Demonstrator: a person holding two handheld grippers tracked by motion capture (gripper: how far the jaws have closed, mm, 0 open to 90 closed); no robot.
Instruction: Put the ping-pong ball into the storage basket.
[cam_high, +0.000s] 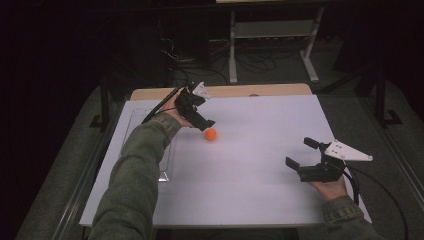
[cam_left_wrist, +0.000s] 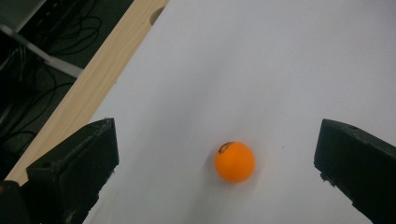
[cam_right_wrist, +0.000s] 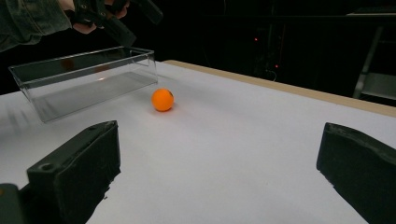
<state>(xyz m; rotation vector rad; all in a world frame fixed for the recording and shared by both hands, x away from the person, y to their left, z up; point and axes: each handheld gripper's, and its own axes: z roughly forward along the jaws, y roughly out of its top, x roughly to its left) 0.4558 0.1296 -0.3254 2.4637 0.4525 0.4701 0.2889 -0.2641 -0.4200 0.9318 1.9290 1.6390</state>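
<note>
Dark room, white sheet (cam_high: 250, 165) spread over a wooden table (cam_high: 240, 91), cables and a metal stand on the floor beyond.

Nearest, at the right of the high view: right tongs (cam_high: 301, 155) low over the sheet, held in a hand (cam_high: 330, 187) coming out of a green sleeve. Jaws wide apart, nothing between them. Seen along those jaws in the right gripper view (cam_right_wrist: 219, 172): bare white sheet just ahead, then the orange ball (cam_right_wrist: 162, 100) well beyond the tips and a little to the left, resting alone on the sheet.

Farther out, left tongs (cam_high: 202, 122) angled down toward the ball (cam_high: 211, 134), tips just beside it, whether touching or not cannot be told from above. Jaws spread wide here too, gripping nothing. From the left gripper view (cam_left_wrist: 217, 154): ball (cam_left_wrist: 234, 161) lying between the two jaws, clear of both, small dark print on its upper side.

Beyond the ball in the right gripper view, beneath the left tongs, a clear plastic box (cam_right_wrist: 84, 77), long and shallow, standing open on the sheet. Behind it, darkness.
</note>
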